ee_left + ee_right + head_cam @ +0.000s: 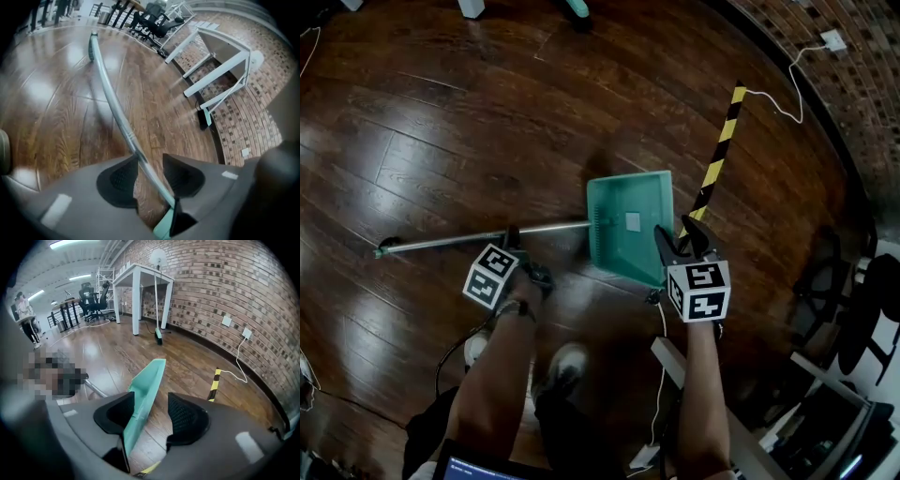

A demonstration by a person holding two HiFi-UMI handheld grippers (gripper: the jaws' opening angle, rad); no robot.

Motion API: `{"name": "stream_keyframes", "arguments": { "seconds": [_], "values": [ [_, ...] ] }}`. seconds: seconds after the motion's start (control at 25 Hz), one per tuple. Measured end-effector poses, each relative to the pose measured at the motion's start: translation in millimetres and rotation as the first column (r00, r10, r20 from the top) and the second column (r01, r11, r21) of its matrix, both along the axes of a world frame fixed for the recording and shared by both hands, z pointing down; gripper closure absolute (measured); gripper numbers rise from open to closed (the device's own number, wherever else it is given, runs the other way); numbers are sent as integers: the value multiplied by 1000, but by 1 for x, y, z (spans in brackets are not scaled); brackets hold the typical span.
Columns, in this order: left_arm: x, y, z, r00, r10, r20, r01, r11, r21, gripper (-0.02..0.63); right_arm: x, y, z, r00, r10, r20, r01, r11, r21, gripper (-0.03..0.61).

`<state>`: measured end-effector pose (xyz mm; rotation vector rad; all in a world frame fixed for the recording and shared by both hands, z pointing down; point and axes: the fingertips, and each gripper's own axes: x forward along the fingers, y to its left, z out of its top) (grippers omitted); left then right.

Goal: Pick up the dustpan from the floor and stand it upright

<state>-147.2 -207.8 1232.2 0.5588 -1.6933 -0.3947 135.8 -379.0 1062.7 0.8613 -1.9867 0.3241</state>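
A teal dustpan (628,225) lies on the dark wood floor, its long metal handle (441,242) stretching left. My left gripper (523,251) is down at the handle, not far from the pan. In the left gripper view the handle (110,101) runs between the jaws of the left gripper (149,174), which stand apart around it, so it is open. My right gripper (680,239) is at the pan's right edge. In the right gripper view the pan's teal wall (147,385) rises between the spread jaws of the right gripper (150,416), close to the left pad and apart from the right one.
A yellow-and-black striped bar (717,155) lies on the floor just right of the pan. A white cable (773,98) runs to a socket on the brick wall. A white table (138,284) and a leaning broom (158,333) stand further off. The person's shoes (567,366) are below the grippers.
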Motion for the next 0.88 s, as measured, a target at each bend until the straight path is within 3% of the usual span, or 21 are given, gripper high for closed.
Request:
{"name": "stream_keyframes", "arguments": {
  "seconds": [0.12,0.24,0.28,0.36,0.6,0.76,0.88],
  "values": [
    [-6,-1,4,999,-1,41,0,1000,21,493,2,4,16,1000,16,-3,-16,1000,-23,377],
    [-9,0,6,1000,-6,31,5,1000,24,540,-1,7,29,1000,8,-28,-9,999,-33,400],
    [-9,0,6,1000,-16,14,16,999,29,535,-1,6,31,999,-1,-43,-1,999,-33,402],
    [-8,2,9,999,-36,-16,37,999,29,456,1,6,34,998,-4,-62,2,999,-35,402],
    [-33,-4,22,999,-37,5,37,998,52,454,1,4,39,999,-2,-33,-1,997,-80,394],
    [-47,-17,21,998,-51,27,47,990,136,488,-7,10,43,999,-50,-3,49,993,-109,465],
    [-48,-26,13,998,-51,30,46,985,164,499,0,9,44,1000,-16,18,18,993,-118,473]
  ]
}}
